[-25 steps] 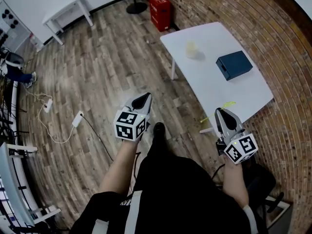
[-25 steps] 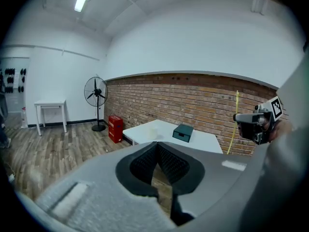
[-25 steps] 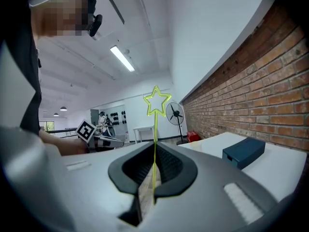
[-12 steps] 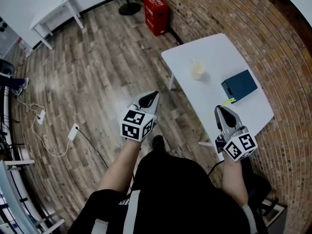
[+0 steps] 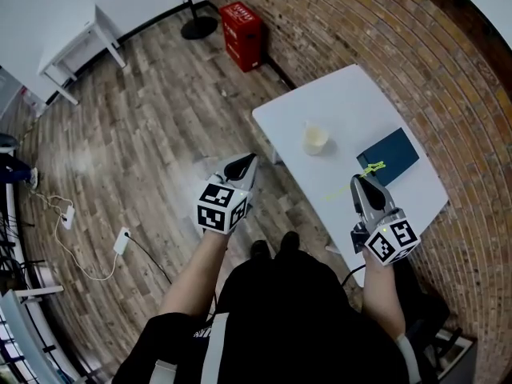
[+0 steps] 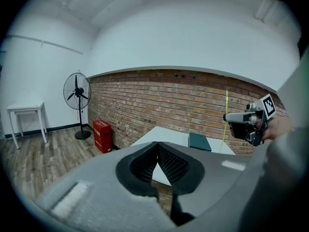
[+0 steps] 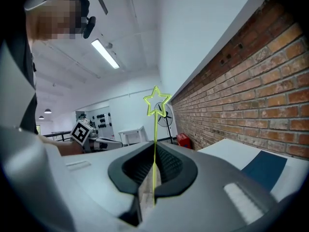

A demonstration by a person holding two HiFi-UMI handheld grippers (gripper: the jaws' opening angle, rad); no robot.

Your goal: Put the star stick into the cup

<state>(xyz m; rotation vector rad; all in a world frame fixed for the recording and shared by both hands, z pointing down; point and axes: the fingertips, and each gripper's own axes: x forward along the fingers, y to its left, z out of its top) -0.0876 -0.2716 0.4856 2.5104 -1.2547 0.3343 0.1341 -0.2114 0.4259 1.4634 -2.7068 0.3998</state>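
I seem to be working in a sparse lab or test room: brick wall point(image 5: 360, 22), wood-plank floor point(image 5: 160, 110), plain white tables point(image 5: 352, 106), pedestal fan point(image 6: 77, 93), power strips point(image 5: 122, 241) trailing cables.

No readable txt; red crate point(image 5: 242, 26) print too blurry.

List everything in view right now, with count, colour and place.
star stick: 1, yellow-green, clamped in the right gripper
cup: 1, cream, on the table
box: 1, dark teal, on the table, beside the cup
table: 1, white, beside the brick wall
crate: 1, red, on the floor by the brick wall
fan: 1, black, beyond the crate
small table: 1, white, far left
power strips: 2, white, floor, left
left gripper: 1, grey, shut, empty
right gripper: 1, grey, shut on the star stick
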